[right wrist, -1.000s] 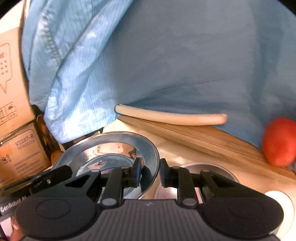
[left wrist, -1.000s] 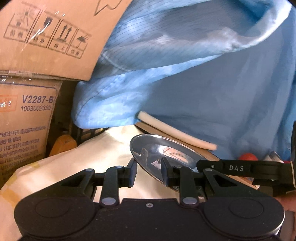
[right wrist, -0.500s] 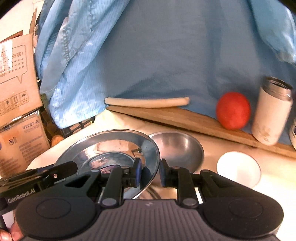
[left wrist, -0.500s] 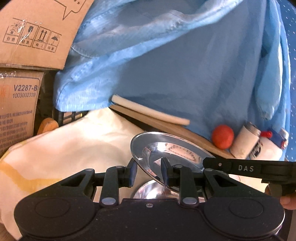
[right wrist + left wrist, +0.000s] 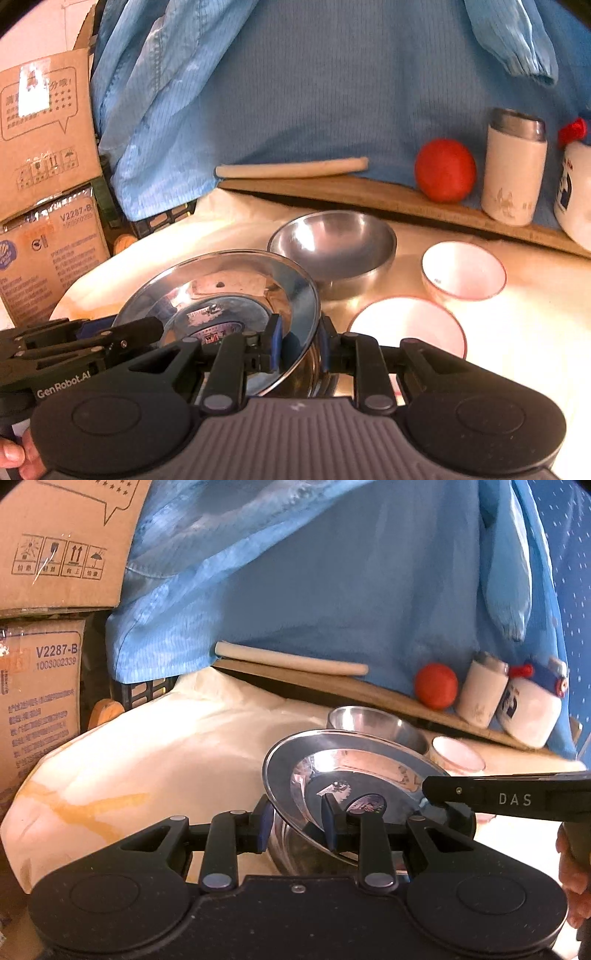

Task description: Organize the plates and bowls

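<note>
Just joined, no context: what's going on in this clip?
A person holds a steel plate off the table with both grippers: the right gripper is clamped on its right rim, the left gripper on the opposite edge. The plate sits tilted above a cloth-covered table. Beyond it stand a steel bowl, a small white bowl and a white plate; something shiny and metal lies right beneath the held plate.
</note>
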Demonstrator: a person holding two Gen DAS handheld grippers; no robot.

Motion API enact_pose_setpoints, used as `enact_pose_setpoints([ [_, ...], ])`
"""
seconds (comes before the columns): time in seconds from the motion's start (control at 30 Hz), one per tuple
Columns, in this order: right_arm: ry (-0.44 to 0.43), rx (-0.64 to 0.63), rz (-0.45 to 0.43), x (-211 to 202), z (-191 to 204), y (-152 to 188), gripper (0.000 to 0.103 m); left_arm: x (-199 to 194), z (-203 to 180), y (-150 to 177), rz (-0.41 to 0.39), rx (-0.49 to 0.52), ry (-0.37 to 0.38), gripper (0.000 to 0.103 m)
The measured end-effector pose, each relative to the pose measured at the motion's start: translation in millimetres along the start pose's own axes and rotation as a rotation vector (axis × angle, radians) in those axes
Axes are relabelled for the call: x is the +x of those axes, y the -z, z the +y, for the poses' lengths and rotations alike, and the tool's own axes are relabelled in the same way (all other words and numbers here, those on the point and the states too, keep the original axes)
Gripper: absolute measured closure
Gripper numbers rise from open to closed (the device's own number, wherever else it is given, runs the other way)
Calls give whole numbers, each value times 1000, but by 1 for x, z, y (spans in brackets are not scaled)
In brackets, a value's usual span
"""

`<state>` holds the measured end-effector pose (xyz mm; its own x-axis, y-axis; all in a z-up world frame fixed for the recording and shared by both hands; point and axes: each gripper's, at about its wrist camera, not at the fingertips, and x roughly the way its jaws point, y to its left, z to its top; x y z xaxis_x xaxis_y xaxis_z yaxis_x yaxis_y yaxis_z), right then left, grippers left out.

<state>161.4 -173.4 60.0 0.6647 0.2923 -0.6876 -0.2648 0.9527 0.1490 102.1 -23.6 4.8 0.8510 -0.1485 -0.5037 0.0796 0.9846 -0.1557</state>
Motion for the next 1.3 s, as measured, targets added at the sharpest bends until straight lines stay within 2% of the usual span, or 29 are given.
enact_pose_setpoints([
  [0.33, 19, -2, 11, 0, 0, 18, 79, 2, -9, 9, 41, 107, -18, 71],
  [0.67, 33, -16, -14, -3, 1, 28, 78, 6, -16, 10, 67, 197, -32, 69],
  [1.3, 29, -40, -12, -4, 3, 28, 77, 7, -15, 10, 79, 206, -36, 69],
])
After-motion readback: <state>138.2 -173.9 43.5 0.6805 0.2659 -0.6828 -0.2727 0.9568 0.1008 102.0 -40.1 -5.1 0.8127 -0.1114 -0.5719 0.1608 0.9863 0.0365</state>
